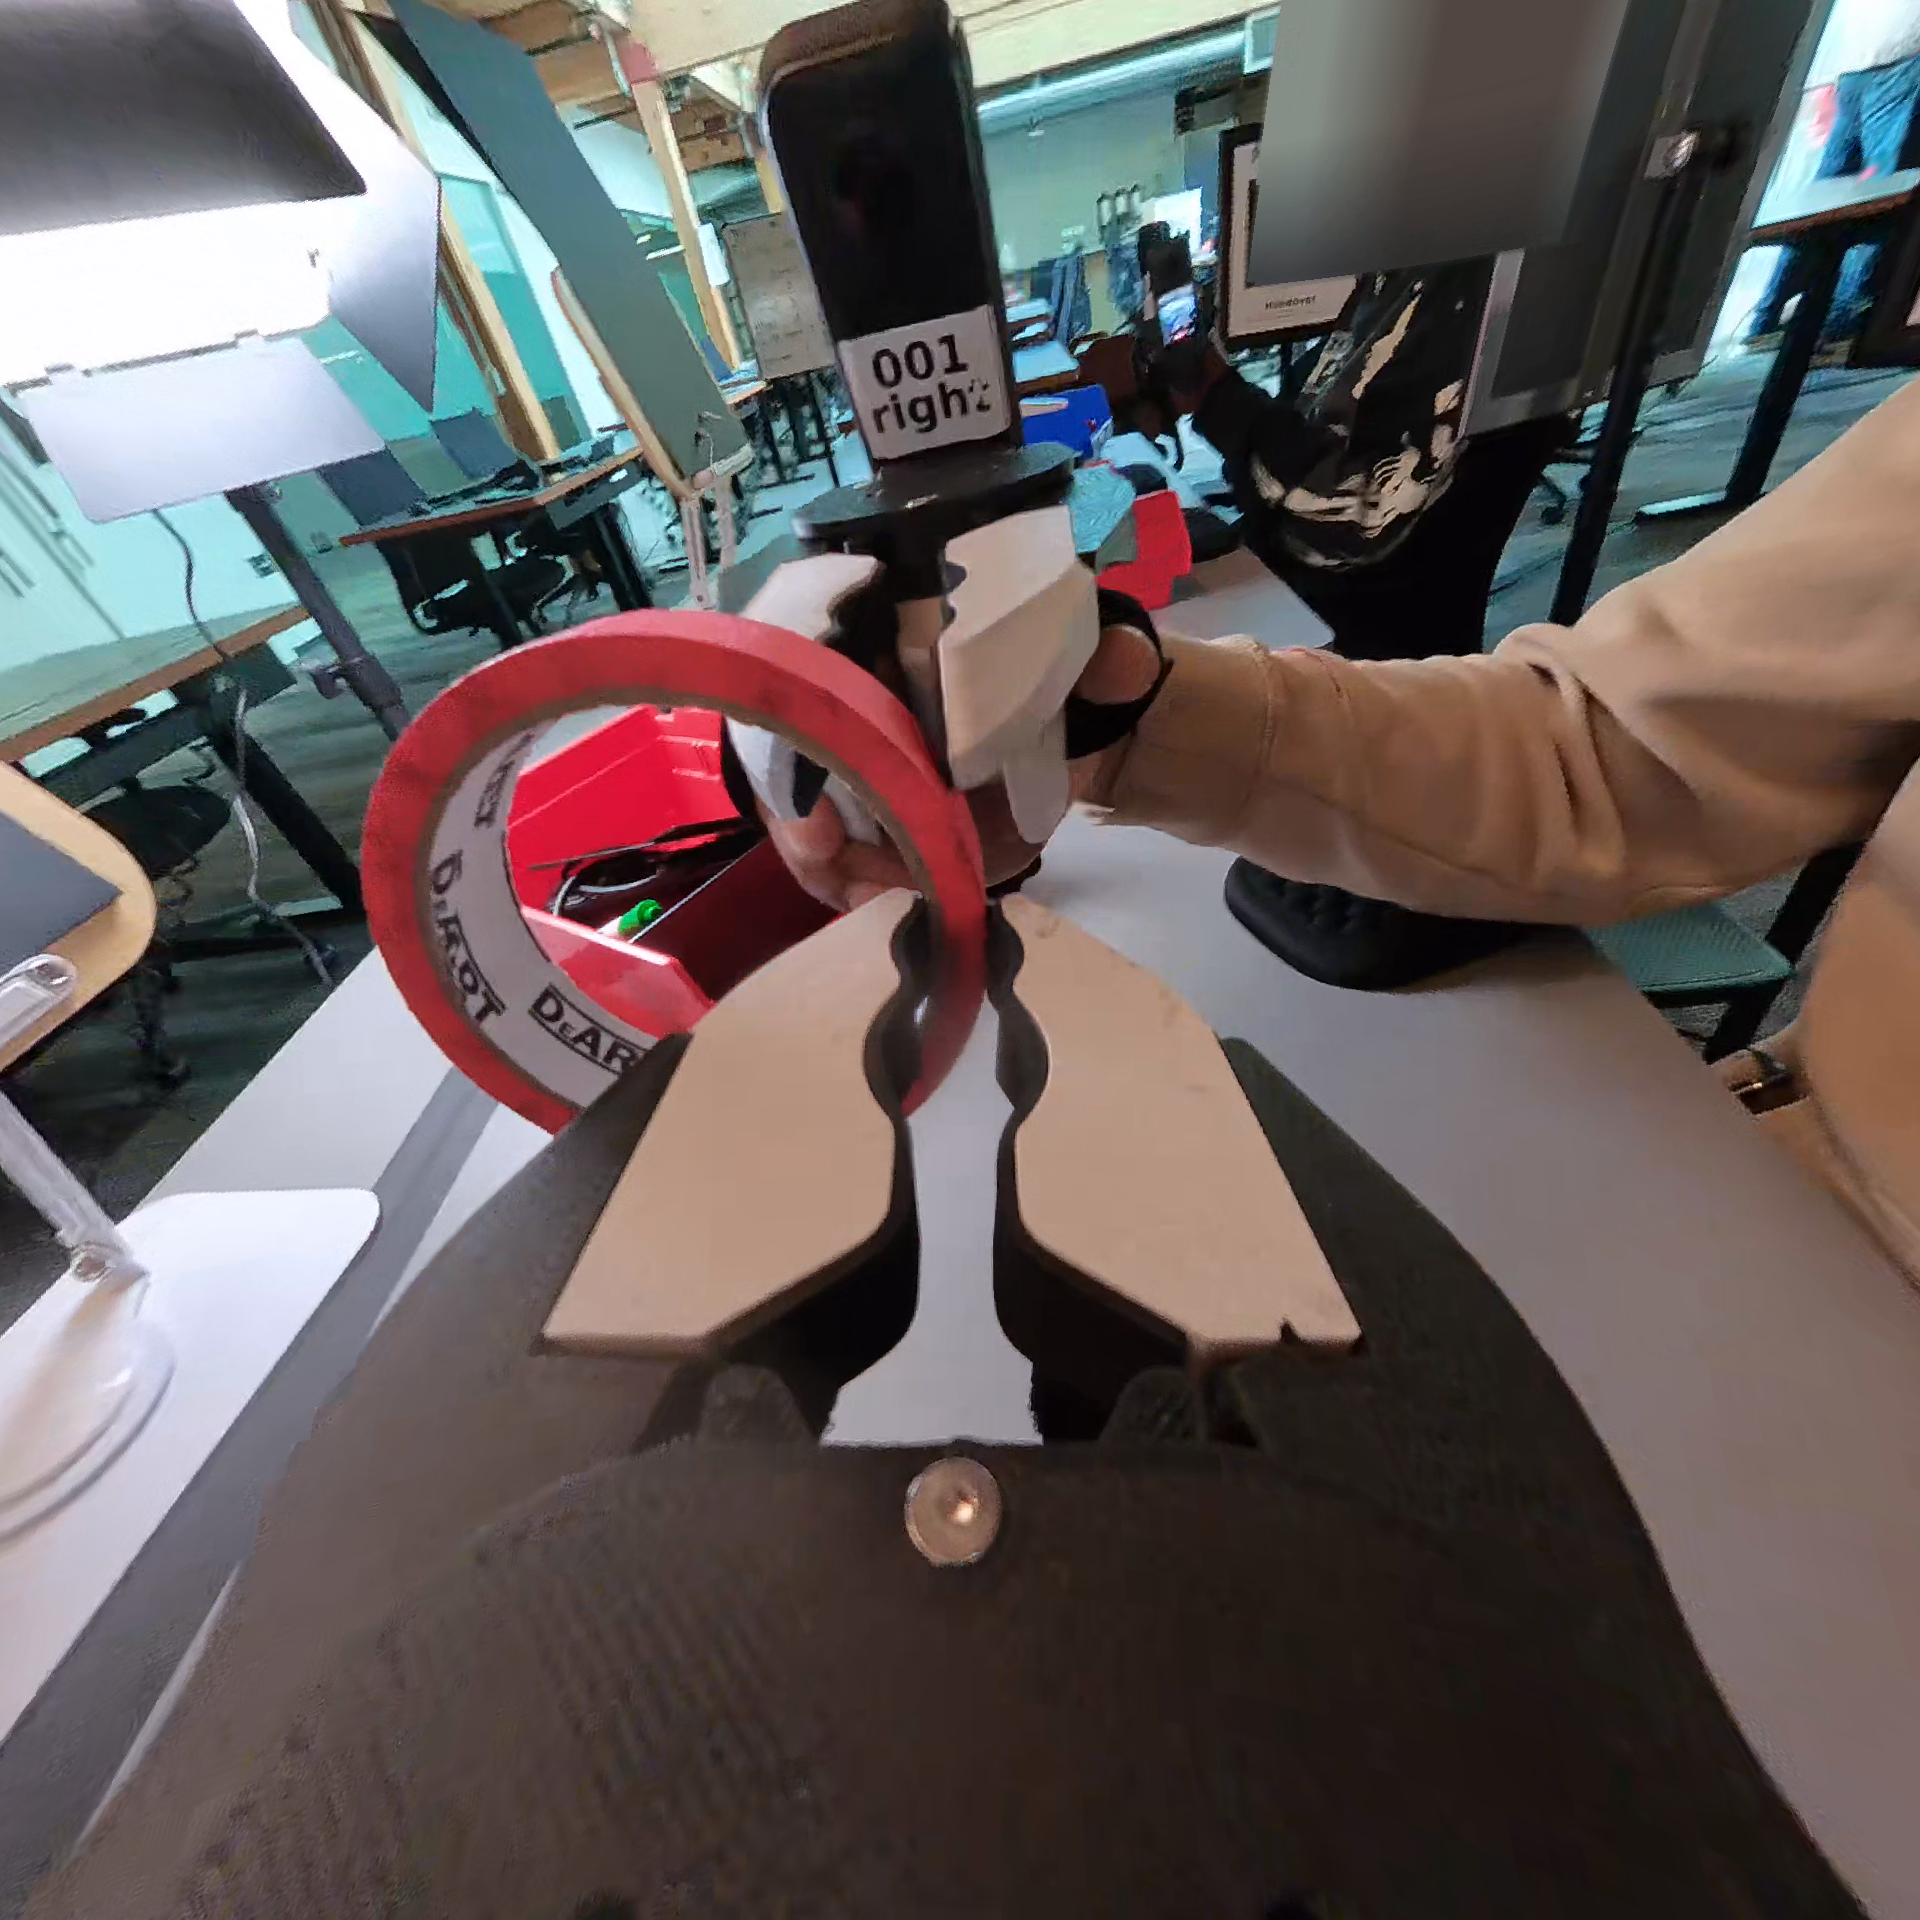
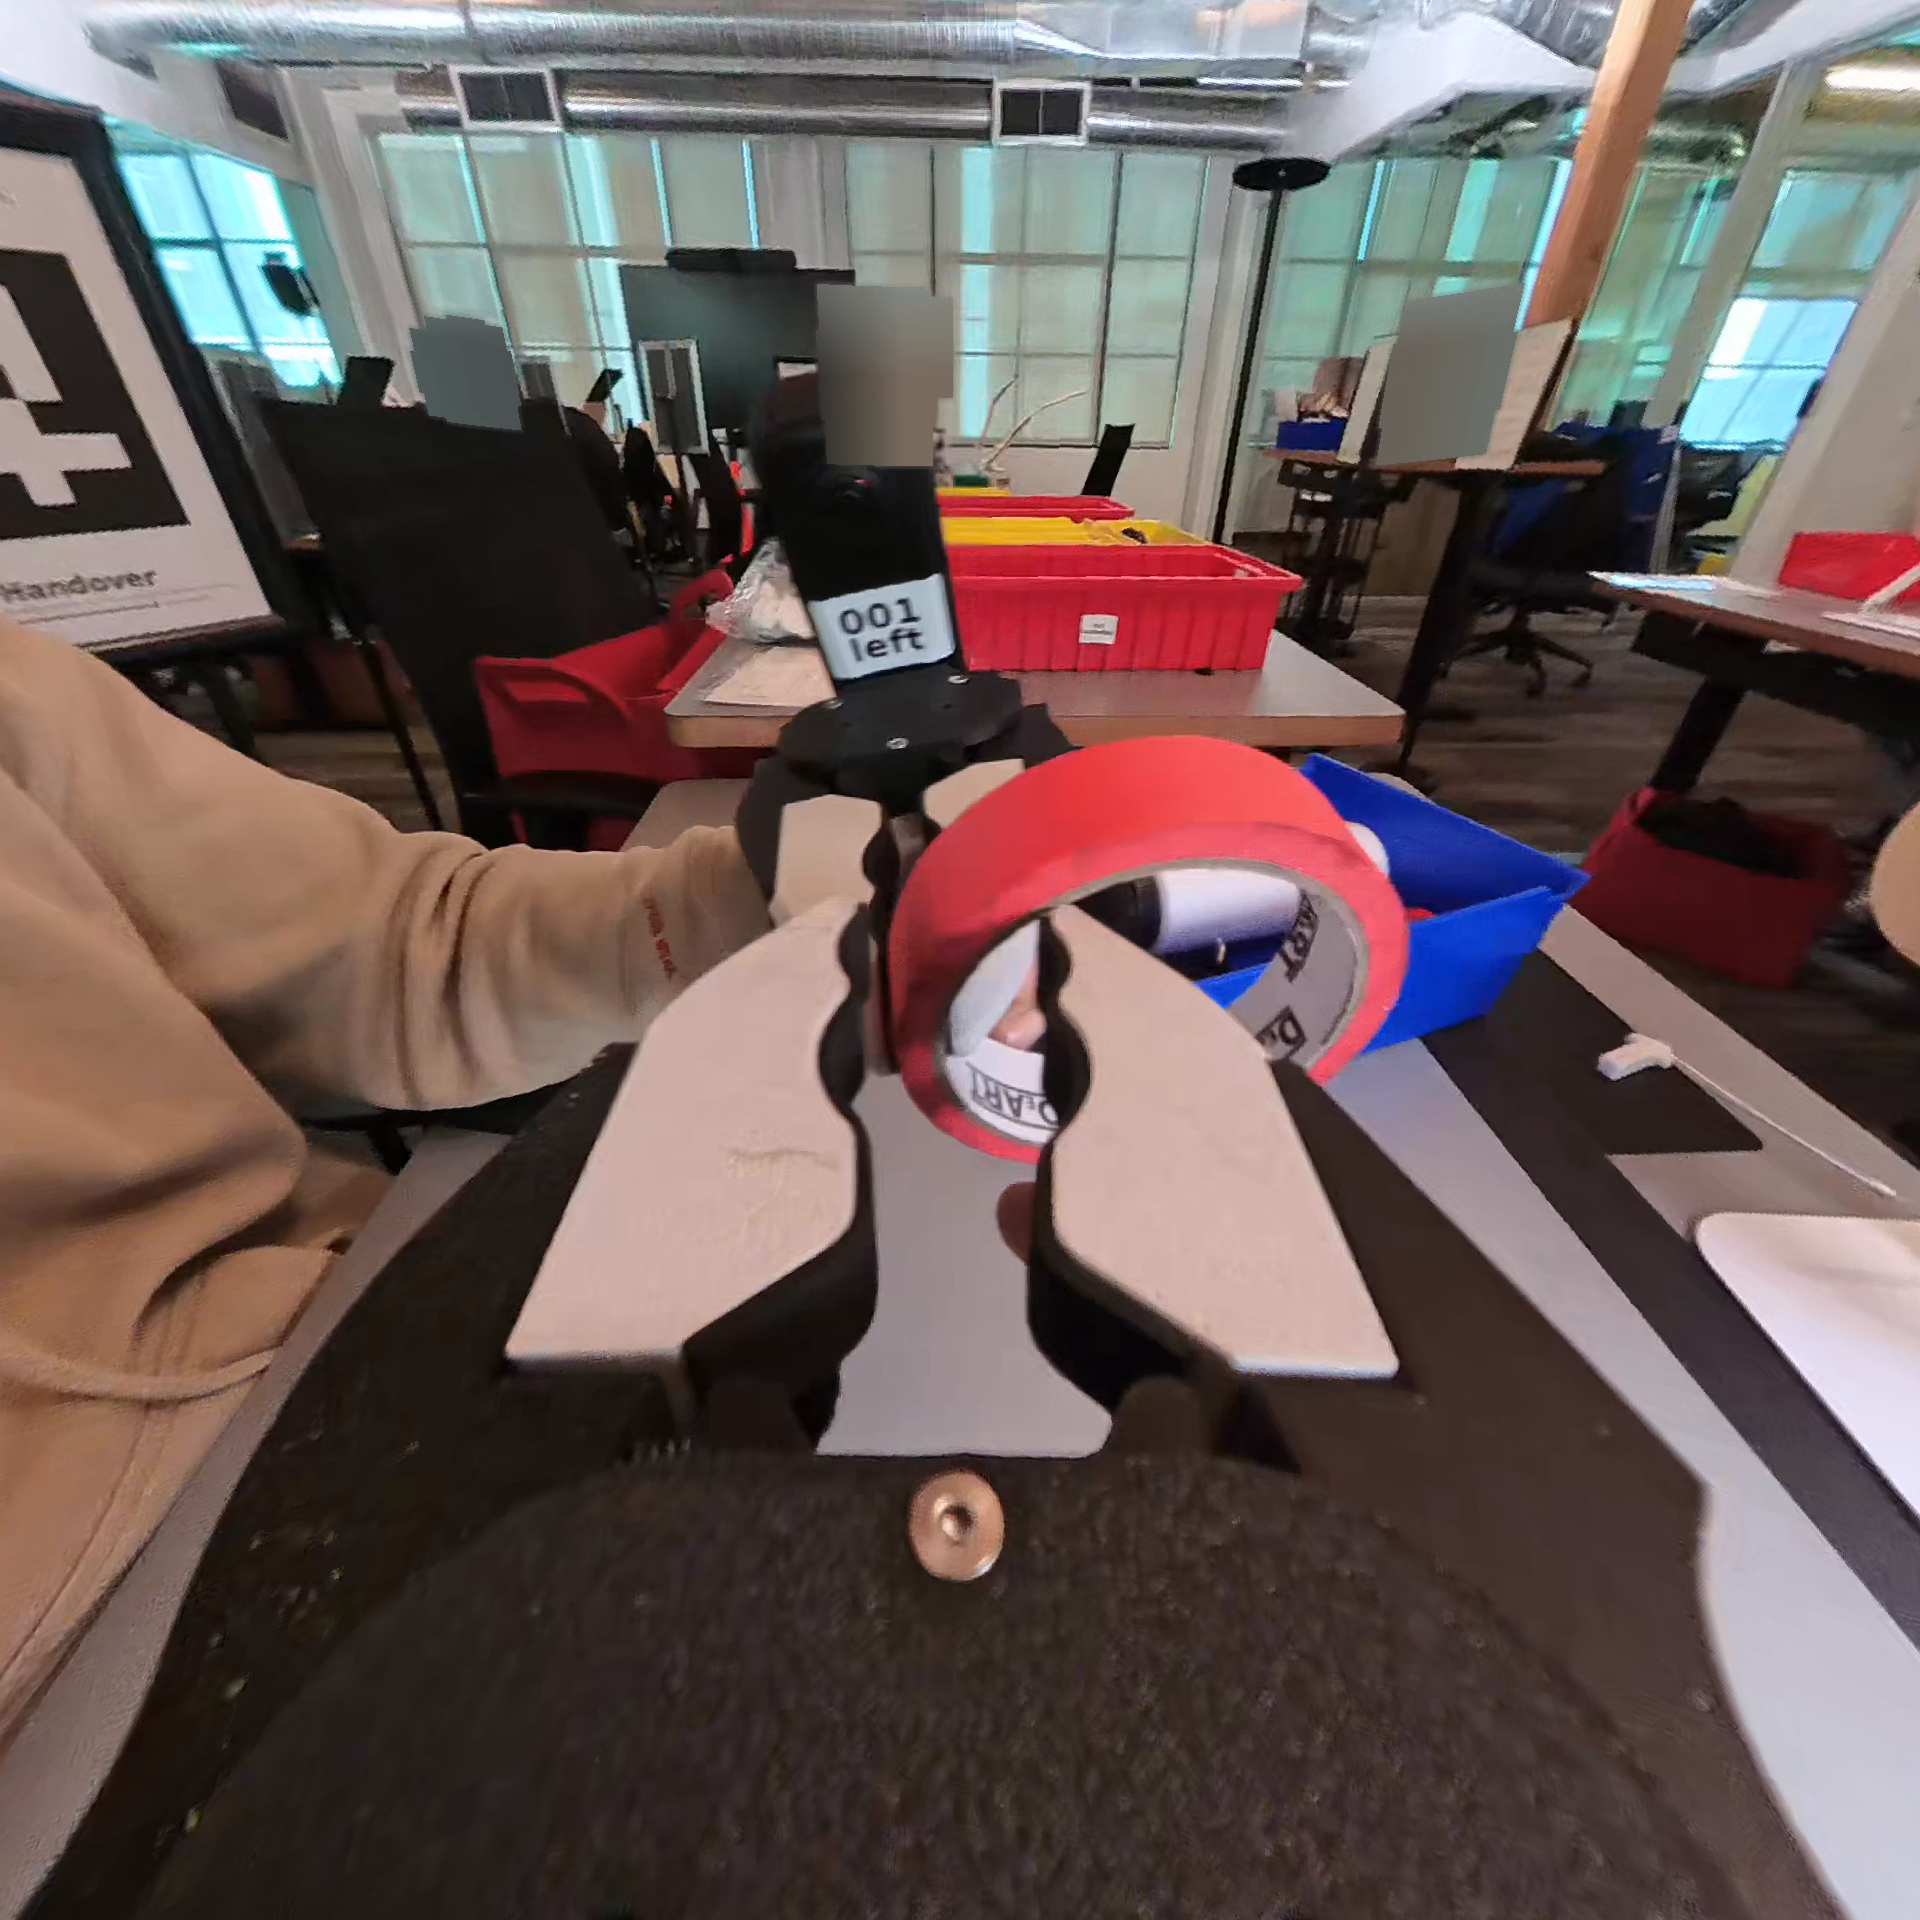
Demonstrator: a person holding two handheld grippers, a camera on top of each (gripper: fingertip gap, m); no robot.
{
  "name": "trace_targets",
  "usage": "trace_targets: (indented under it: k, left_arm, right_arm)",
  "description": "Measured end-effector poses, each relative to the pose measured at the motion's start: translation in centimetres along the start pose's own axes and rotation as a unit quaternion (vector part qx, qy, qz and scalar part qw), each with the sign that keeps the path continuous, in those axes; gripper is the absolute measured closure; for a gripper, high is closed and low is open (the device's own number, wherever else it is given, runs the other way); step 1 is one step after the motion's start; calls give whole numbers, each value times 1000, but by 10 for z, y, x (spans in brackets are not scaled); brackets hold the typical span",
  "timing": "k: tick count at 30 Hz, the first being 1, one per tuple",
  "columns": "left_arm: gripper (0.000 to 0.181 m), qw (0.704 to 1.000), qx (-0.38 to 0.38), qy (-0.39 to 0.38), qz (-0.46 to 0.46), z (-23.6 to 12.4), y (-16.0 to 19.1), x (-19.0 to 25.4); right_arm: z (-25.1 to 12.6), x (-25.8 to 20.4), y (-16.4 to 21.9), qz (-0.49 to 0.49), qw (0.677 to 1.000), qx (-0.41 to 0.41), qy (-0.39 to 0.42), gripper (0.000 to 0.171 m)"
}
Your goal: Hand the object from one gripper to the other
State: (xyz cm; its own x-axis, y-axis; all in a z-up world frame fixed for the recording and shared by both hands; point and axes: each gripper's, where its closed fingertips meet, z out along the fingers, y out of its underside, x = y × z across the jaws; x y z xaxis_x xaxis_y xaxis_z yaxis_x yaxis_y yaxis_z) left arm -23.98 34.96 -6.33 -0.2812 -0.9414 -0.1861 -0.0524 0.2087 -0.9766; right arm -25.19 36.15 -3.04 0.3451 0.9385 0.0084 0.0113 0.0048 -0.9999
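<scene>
A roll of red tape (image 1: 665, 644) is held upright in the air above the grey table (image 1: 1455, 1143). My left gripper (image 1: 961, 914) is shut on the near part of its wall, with one finger inside the ring and one outside. My right gripper (image 2: 956, 920) straddles the wall of the same roll (image 2: 1122, 800), its right finger (image 2: 1164, 1122) inside the ring. Its jaws are apart, with a gap beside the tape. Each gripper also shows from the front in the other's view: the right one (image 1: 930, 821) and the left one (image 2: 899, 873). Tan sleeves (image 1: 1507, 748) reach to both grippers.
A red bin (image 1: 623, 779) holding cables sits beyond the tape in the left wrist view. A blue bin (image 2: 1455, 935) holding white items sits beyond it in the right wrist view. Red and yellow trays (image 2: 1112, 613) stand on a table behind. A white stand base (image 1: 208, 1299) is at the left. Less than 4 cm separates the two grippers' tips.
</scene>
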Motion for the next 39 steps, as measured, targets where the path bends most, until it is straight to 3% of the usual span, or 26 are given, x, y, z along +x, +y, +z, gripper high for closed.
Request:
trace_targets:
  k: [3,5,7,10,14,17,20,24,25,28,33,36,39]
  left_arm:
    - [168,1000,-17,13,-17,-4,5,1]
    - [148,996,8,49,-71,-10,-3,5]
    - [141,984,50,90,-142,-18,-18,7]
    - [149,970,88,90,-208,-23,-30,-3]
    - [163,970,67,65,-225,-21,-19,-13]
    - [169,982,41,43,-178,-14,-10,-13]
    - [171,995,13,25,-94,-7,2,-8]
    - [171,1000,-17,19,-16,6,14,2]
    - [171,1000,-22,13,-8,7,16,1]
    - [165,998,-25,26,-43,2,17,1]
    - [154,981,53,56,-177,-14,-10,-9]
    - [163,977,43,44,-202,-15,-5,-16]
    - [167,980,36,45,-189,-12,-1,-15]
  right_arm:
    - [1,-2,4,-17,1000,-9,-3,154]
    - [3,-10,8,-58,998,-21,-14,159]
    - [6,-8,16,-117,992,-42,9,160]
    - [13,-9,34,-197,976,-86,21,162]
    - [18,-2,47,-234,963,-125,43,162]
    - [8,4,49,-162,978,-130,34,155]
    - [-3,-3,24,-35,998,-48,-21,139]
    - [-4,2,11,41,999,-5,-32,139]
    - [-4,5,11,42,999,-3,-25,149]
    - [-3,-1,19,0,999,-29,-30,156]
    - [4,1,47,-161,980,-112,16,162]
    - [12,5,58,-224,965,-134,35,162]
    - [8,13,63,-227,961,-148,51,161]
